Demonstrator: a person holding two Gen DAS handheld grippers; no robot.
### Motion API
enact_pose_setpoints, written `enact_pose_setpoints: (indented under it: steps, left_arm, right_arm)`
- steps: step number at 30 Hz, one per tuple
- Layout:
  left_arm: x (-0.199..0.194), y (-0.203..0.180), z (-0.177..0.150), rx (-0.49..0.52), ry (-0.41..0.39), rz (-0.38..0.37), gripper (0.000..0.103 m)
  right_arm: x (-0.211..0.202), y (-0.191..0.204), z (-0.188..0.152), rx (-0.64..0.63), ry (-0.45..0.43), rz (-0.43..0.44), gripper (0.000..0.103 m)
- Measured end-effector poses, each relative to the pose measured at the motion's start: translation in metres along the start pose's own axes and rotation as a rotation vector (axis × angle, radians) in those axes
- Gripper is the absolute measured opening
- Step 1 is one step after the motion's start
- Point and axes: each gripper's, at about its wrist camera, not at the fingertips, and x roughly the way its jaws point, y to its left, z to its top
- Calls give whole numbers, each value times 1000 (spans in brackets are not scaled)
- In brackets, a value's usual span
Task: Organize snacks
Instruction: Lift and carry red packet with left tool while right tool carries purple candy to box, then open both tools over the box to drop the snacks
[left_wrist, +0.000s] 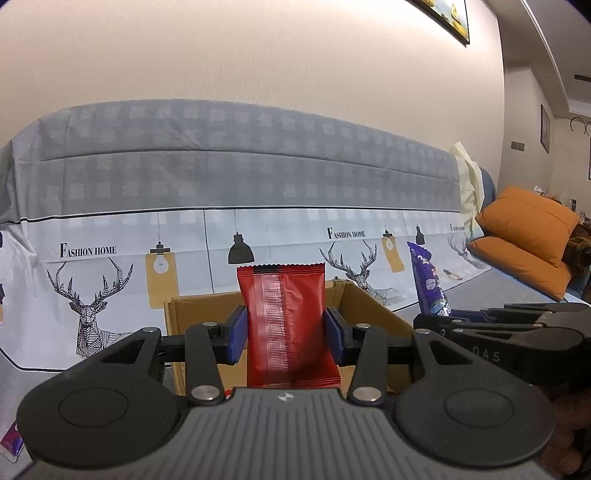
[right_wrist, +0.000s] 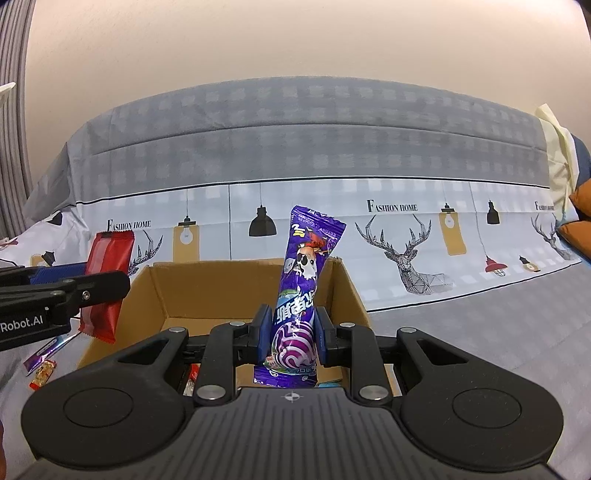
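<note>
The red packet's (left_wrist: 286, 325) bottom and the cardboard box's (right_wrist: 207, 288) floor are hidden behind the gripper bodies.

Cardboard box (right_wrist: 207, 295) on the bed (right_wrist: 480, 332), before the draped headboard (right_wrist: 295, 140). Loose snacks (right_wrist: 42, 373) left of the box; cushions (left_wrist: 524, 236) far right.

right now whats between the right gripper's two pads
In the right wrist view, the purple candy packet stands upright between the right gripper pads, pinched at its lower half, above the open cardboard box.
</note>
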Motion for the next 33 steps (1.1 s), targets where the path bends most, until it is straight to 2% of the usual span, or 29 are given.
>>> enact_pose_setpoints:
  steps: [33]
  left_arm:
    - [-1,-7,4,-1,-20,-19,49]
  right_arm:
    - [6,4,0,-52,16,18,26]
